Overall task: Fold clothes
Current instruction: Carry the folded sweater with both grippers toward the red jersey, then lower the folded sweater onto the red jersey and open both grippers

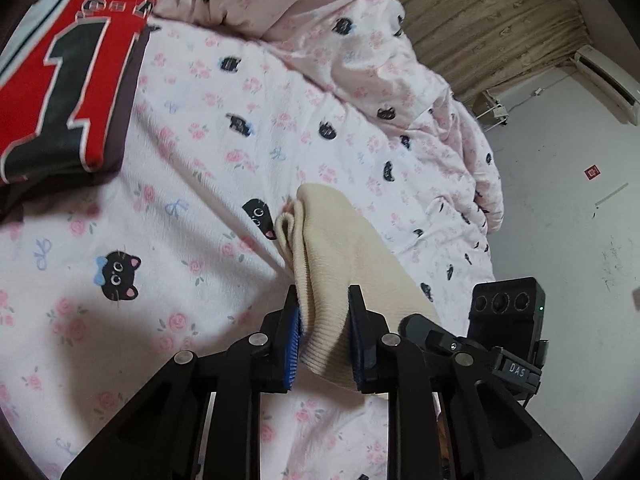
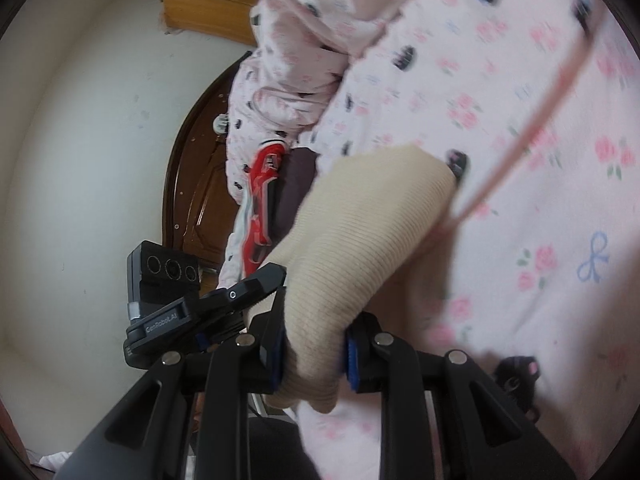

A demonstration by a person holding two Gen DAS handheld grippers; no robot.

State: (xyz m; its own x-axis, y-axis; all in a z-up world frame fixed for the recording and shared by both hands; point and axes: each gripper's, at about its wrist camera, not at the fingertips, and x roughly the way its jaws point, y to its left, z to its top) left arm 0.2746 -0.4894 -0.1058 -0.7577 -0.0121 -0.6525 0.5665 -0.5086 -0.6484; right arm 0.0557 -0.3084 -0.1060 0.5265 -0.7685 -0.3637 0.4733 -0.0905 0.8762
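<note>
Left wrist view: my left gripper [image 1: 325,332] is clamped on a bunched cream knit garment [image 1: 320,240], lifted above the cat-print bedsheet [image 1: 192,128], with a folded red jersey [image 1: 76,76] near the bed's far left corner. Right wrist view: my right gripper [image 2: 314,354] is clamped on the same cream knit [image 2: 360,232], blurred, above the sheet near the bed's edge.

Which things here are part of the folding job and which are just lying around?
Part of the job:
- cream knit garment, clamped by the left gripper and right gripper
- folded red jersey

Lying about:
- floral cat-print bedding
- cardboard box
- wall air conditioner
</note>
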